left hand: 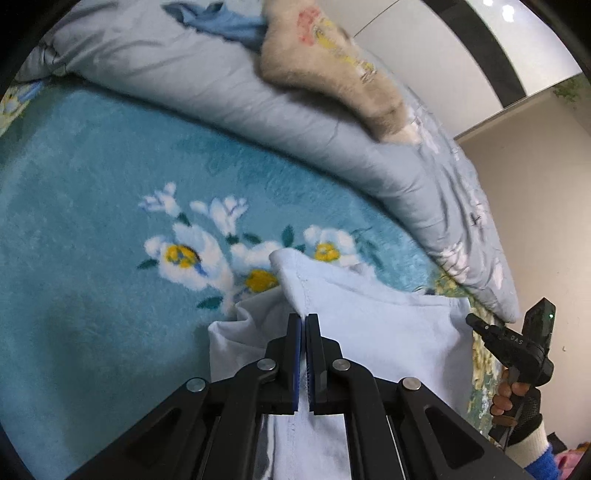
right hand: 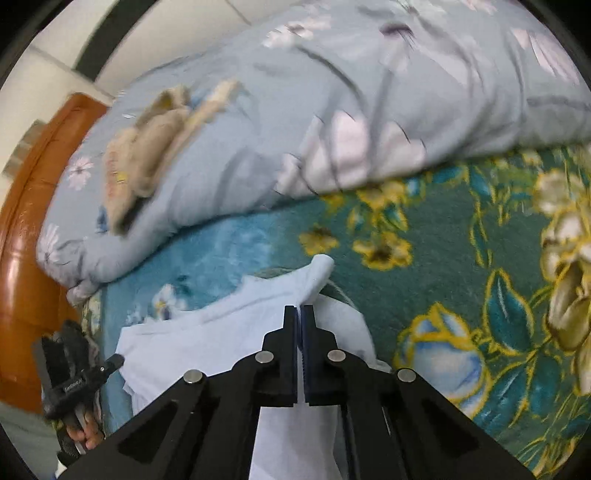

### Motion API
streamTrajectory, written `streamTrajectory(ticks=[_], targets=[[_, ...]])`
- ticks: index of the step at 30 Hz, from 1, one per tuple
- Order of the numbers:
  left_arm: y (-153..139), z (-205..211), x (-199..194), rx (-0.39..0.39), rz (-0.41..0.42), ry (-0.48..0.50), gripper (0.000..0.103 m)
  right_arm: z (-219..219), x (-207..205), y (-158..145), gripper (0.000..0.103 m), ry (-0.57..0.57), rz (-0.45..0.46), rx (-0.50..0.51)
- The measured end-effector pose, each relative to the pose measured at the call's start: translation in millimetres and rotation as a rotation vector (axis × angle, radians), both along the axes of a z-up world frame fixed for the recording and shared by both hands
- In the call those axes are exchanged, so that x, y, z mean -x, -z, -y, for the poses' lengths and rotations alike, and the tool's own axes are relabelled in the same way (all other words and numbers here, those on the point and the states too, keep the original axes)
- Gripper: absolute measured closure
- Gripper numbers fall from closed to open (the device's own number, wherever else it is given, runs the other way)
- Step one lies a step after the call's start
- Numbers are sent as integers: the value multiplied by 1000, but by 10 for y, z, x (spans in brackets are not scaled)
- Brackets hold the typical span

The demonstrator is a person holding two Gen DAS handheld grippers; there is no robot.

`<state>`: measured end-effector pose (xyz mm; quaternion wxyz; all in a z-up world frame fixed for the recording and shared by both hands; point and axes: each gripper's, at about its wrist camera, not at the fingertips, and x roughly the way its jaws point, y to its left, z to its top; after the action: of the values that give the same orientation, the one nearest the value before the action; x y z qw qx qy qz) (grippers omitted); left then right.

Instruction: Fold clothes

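Note:
A pale blue garment [left hand: 373, 325] hangs stretched between both grippers above a teal floral blanket [left hand: 92, 221]. My left gripper [left hand: 304, 317] is shut on one hemmed corner, which pokes out past the fingertips. My right gripper [right hand: 299, 309] is shut on the opposite corner of the pale blue garment [right hand: 221, 332], with a rolled tip sticking out beyond the jaws. In the left wrist view the right gripper [left hand: 476, 321] shows at the far right edge, held by a gloved hand [left hand: 513, 398]. In the right wrist view the left gripper's handle [right hand: 79, 373] shows at the lower left.
A rolled grey-blue floral duvet [left hand: 295, 122] lies along the far side of the bed, with a beige fluffy garment [left hand: 332, 62] and a blue cloth [left hand: 229, 22] on top. A wooden headboard [right hand: 26, 236] stands at the left. The teal floral blanket [right hand: 461, 258] spreads to the right.

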<state>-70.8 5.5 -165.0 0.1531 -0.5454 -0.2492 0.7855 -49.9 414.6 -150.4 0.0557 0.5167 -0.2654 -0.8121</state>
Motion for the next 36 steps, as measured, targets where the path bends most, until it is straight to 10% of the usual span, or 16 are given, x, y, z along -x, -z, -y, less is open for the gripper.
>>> streamTrajectory(ticks=[3, 10, 14, 17, 19, 36], targets=[[5, 22, 56, 33, 16, -26, 100, -37, -37, -203, 102, 30, -95, 19], [186, 34, 29, 13, 102, -39, 97, 65, 106, 68, 101, 30, 26, -25], [132, 97, -171, 5, 114, -58, 75, 19, -33, -14, 101, 42, 11, -32], [112, 137, -439, -17, 119, -87, 69, -15, -137, -76, 82, 51, 0, -37], [145, 127, -628, -35, 136, -96, 68, -31, -313, -118, 70, 57, -10, -21], [350, -355, -1060, 163, 277, 105, 69, -244, -1885, 273, 68, 166, 74, 176]])
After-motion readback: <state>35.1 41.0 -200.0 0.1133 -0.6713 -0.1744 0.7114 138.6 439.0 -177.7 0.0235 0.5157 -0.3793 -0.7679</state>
